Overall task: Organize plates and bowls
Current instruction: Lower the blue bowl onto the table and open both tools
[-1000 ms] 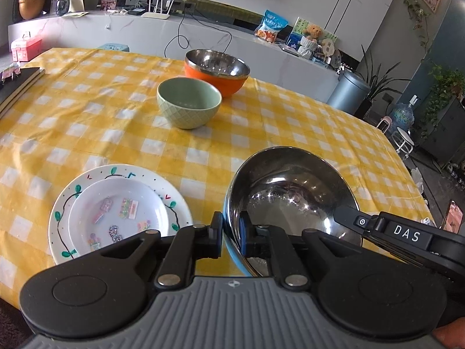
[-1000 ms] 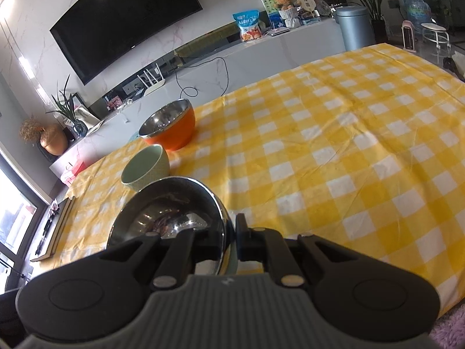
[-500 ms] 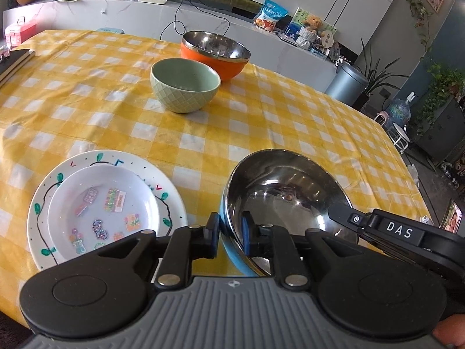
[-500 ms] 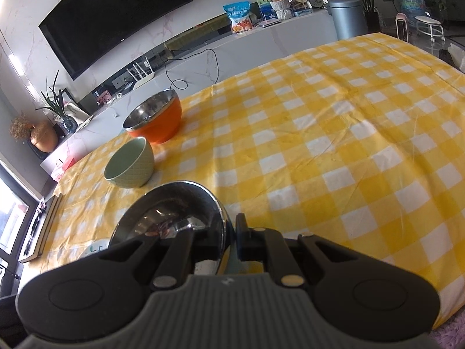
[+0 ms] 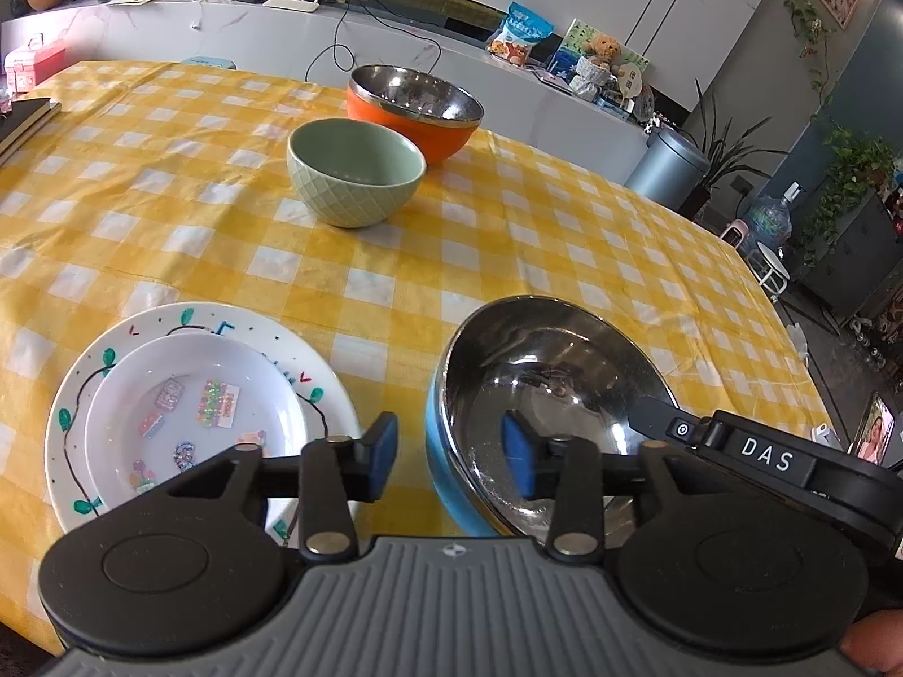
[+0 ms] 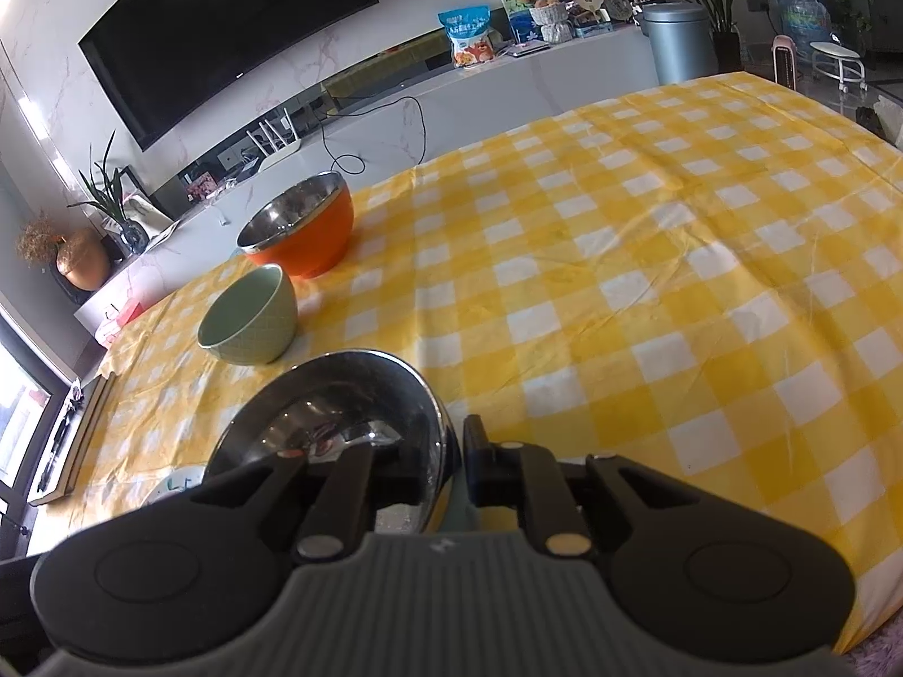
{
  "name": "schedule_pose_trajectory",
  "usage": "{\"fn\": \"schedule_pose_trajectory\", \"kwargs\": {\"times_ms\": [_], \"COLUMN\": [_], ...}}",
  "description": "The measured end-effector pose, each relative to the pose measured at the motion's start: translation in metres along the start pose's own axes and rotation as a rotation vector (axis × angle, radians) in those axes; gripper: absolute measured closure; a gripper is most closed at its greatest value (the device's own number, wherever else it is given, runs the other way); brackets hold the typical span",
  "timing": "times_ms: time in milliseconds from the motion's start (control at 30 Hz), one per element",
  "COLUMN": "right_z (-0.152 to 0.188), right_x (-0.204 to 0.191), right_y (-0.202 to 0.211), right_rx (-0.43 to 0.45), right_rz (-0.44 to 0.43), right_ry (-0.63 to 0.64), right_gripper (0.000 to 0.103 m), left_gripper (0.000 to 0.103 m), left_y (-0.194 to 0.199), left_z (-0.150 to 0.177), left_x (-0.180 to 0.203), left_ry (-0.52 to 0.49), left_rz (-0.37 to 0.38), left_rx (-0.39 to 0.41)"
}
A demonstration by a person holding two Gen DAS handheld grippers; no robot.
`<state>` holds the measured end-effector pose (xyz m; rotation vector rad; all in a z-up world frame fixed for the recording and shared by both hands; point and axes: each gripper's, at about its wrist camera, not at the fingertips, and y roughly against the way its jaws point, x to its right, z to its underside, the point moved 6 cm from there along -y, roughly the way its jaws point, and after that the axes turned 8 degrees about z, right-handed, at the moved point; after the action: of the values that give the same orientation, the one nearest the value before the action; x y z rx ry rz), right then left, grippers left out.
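Observation:
A blue bowl with a steel inside (image 5: 542, 395) sits tilted at the near edge of the yellow checked table (image 5: 508, 237). My left gripper (image 5: 451, 462) is open, its fingers on either side of the bowl's near-left rim. My right gripper (image 6: 451, 457) is shut on the bowl's (image 6: 327, 412) right rim. Two stacked white plates (image 5: 192, 406) lie to the left of the bowl. A green bowl (image 5: 355, 169) and an orange bowl (image 5: 415, 101) stand farther back; both also show in the right wrist view, the green bowl (image 6: 248, 316) and the orange bowl (image 6: 299, 231).
Dark books (image 5: 22, 118) lie at the table's left edge. A white counter (image 5: 282, 28) with a router and snacks runs behind the table. A grey bin (image 5: 666, 163) and plants stand beyond the right side.
My left gripper has opened and let go of the blue bowl's rim. My right gripper still holds the bowl, which has come down nearer the table.

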<state>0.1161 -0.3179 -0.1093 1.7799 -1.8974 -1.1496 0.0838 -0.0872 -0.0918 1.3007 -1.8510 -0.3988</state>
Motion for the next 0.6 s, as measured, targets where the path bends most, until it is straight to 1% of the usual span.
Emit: {"fn": "schedule_pose_trajectory", "kwargs": {"times_ms": [33, 100, 200, 333, 467, 600], "right_z": [0.0, -0.001, -0.004, -0.007, -0.011, -0.015], "right_x": [0.0, 0.0, -0.002, -0.004, -0.01, -0.019], "right_y": [0.0, 0.002, 0.006, 0.014, 0.021, 0.024], "right_rx": [0.004, 0.015, 0.045, 0.084, 0.106, 0.119], "right_rz": [0.0, 0.002, 0.017, 0.025, 0.015, 0.005], "right_ry": [-0.001, 0.003, 0.021, 0.04, 0.05, 0.071], "right_gripper": [0.074, 0.07, 0.064, 0.062, 0.06, 0.059], "left_gripper": [0.049, 0.044, 0.042, 0.042, 0.042, 0.042], "left_y": [0.002, 0.006, 0.014, 0.024, 0.031, 0.036], "left_z": [-0.001, -0.002, -0.007, -0.015, -0.026, -0.041], "left_x": [0.0, -0.001, -0.002, -0.002, -0.005, -0.01], "left_ry": [0.0, 0.003, 0.004, -0.017, -0.027, -0.03], "left_rz": [0.0, 0.003, 0.005, -0.005, -0.016, -0.007], "left_rx": [0.007, 0.02, 0.049, 0.088, 0.105, 0.127]}}
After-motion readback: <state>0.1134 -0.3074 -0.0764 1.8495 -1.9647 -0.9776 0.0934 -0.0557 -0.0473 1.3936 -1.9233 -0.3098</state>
